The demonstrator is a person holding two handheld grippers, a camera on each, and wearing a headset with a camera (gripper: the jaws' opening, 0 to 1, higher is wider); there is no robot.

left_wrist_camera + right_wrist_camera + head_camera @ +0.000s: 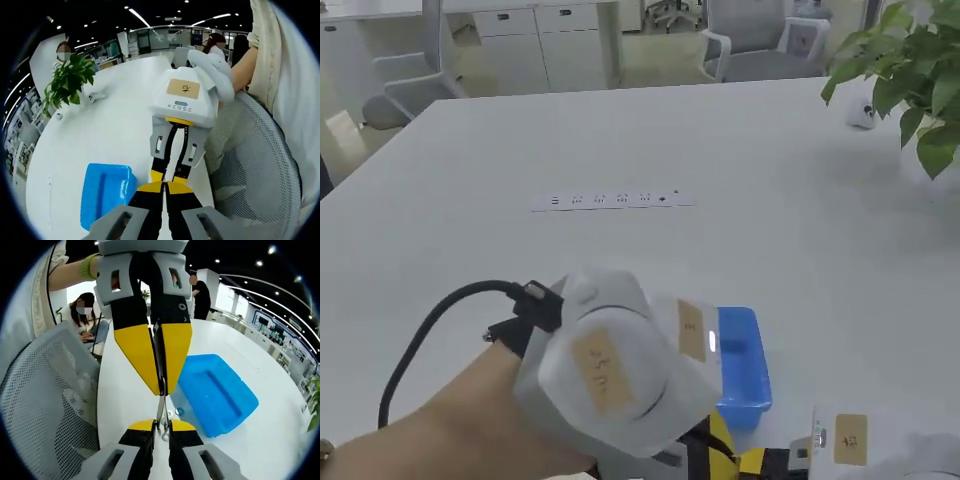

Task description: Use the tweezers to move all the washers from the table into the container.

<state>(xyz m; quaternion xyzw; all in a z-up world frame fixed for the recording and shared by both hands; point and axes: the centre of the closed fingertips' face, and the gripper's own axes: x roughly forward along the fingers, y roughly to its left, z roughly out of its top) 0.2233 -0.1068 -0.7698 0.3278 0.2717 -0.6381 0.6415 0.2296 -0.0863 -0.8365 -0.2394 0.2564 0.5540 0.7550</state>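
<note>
Clamping tweezers (161, 410), left gripper (161, 390) and right gripper (161, 425) fingers (140, 355) meet over white office table (120, 405).

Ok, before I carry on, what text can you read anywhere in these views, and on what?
"XENSE": printed on the white housing of the right gripper, left gripper view.
The tan label above it: one handwritten mark, not readable.
The tan stickers on the gripper housings in the head view: handwriting too blurred to read.
The power strip: marks too small to read.
</note>
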